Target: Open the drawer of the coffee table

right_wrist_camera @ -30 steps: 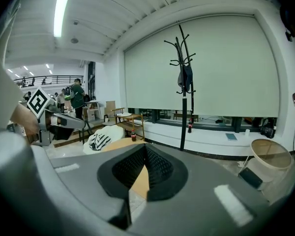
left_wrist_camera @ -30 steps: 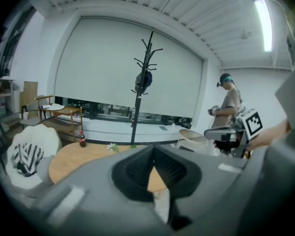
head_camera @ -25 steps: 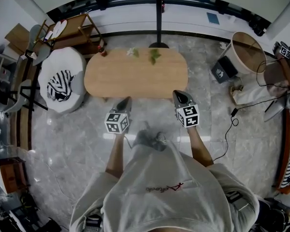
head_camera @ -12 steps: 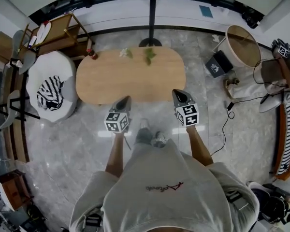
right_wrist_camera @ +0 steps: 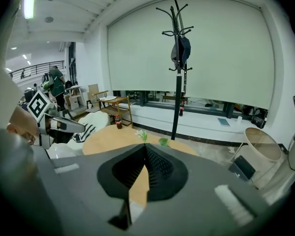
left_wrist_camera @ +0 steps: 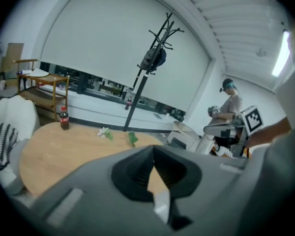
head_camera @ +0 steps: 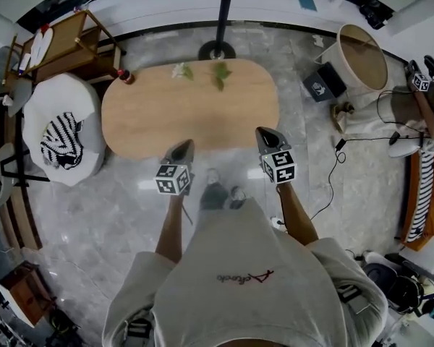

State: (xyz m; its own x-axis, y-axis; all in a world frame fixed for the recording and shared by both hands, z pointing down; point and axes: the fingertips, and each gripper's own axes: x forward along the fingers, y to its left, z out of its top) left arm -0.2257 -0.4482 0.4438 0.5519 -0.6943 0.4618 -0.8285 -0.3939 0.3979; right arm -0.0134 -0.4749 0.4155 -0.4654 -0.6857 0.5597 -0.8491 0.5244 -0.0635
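The oval wooden coffee table [head_camera: 188, 107] [left_wrist_camera: 54, 151] [right_wrist_camera: 108, 136] stands ahead of me on the marble floor; no drawer shows from above. My left gripper [head_camera: 182, 149] hangs over the table's near edge, jaws shut and empty. My right gripper [head_camera: 264, 135] is level with it further right, also over the near edge, shut with nothing held. A cola bottle [head_camera: 124, 75] [left_wrist_camera: 64, 118] [right_wrist_camera: 118, 120] stands at the table's far left. A white flower [head_camera: 179, 70] and a green leaf [head_camera: 219, 74] lie near its far edge.
A coat stand [head_camera: 218, 20] [right_wrist_camera: 178, 58] rises behind the table. A white pouf with a striped cloth [head_camera: 58, 129] sits left, beside a wooden shelf cart [head_camera: 61, 42]. A round basket [head_camera: 362, 56], a dark box [head_camera: 320, 87] and cables [head_camera: 333, 172] lie right. Another person [left_wrist_camera: 231, 104] stands right.
Both grippers have advanced and sunk toward the table's near edge, staying shut. The table now sits closer beneath me in the head view.
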